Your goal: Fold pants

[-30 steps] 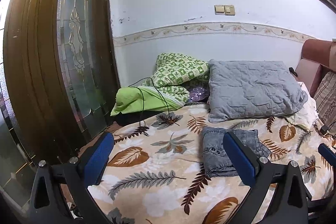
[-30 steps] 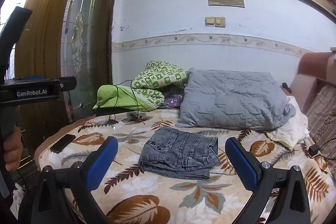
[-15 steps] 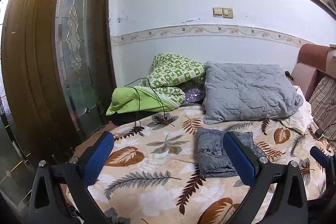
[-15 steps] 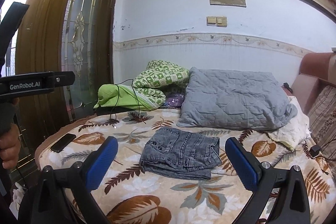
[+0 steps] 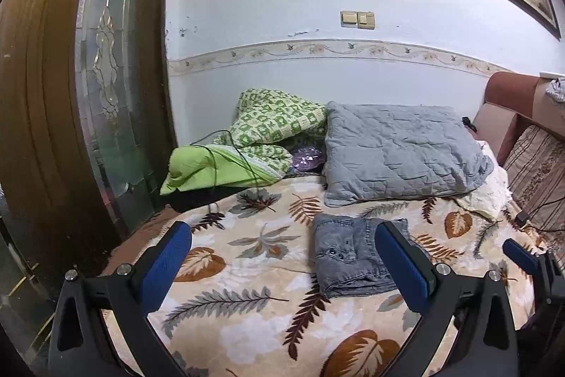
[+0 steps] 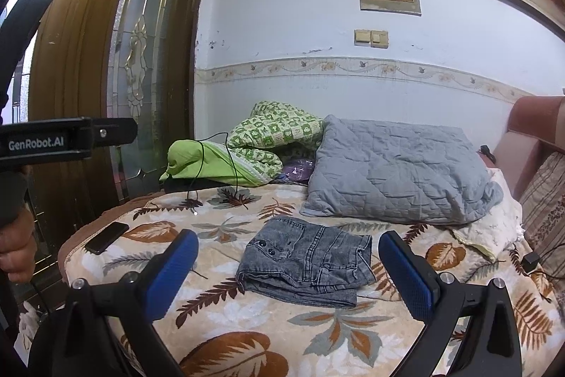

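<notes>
Both tongs wide open, empty: left gripper (image 5: pixel 282 260), right gripper (image 6: pixel 287 265). Folded grey denim pants (image 6: pixel 306 262) on leaf-print blanket (image 6: pixel 247 324), untouched.

Both wrist views look from the bed's foot toward the grey pillow (image 5: pixel 399 154) (image 6: pixel 399 172), sharing it; the left view sits further left.

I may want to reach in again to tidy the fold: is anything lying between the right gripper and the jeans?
Nothing visible does. The right gripper is open and apart from the folded jeans, with only bare leaf-print blanket between them. The phone lies off to the left, near the bed's edge.
</notes>
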{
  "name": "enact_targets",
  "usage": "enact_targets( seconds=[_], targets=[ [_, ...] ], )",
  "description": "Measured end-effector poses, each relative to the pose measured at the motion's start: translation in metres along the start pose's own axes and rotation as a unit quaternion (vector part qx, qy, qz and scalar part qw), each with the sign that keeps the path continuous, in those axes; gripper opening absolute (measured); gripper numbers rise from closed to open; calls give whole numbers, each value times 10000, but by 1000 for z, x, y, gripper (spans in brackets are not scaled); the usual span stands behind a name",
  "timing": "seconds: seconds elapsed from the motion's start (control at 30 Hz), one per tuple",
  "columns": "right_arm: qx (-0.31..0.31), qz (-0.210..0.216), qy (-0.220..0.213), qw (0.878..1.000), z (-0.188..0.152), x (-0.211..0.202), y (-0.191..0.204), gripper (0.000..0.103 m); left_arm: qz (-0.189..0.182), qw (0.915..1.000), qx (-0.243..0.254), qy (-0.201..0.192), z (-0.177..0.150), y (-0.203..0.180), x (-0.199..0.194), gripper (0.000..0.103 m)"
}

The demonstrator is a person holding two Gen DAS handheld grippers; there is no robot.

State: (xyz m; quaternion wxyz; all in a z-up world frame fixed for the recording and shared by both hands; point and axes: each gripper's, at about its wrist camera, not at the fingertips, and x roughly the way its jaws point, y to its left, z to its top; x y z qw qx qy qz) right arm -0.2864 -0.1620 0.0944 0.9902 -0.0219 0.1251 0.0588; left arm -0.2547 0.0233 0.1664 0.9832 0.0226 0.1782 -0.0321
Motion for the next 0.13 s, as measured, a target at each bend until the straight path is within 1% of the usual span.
enact_targets(
  seconds=[0.13],
  targets=[
    [123, 25, 26, 9999, 0, 5, -8, 103, -190, 9998, -112, 14, 0, 0, 5, 103]
  ],
)
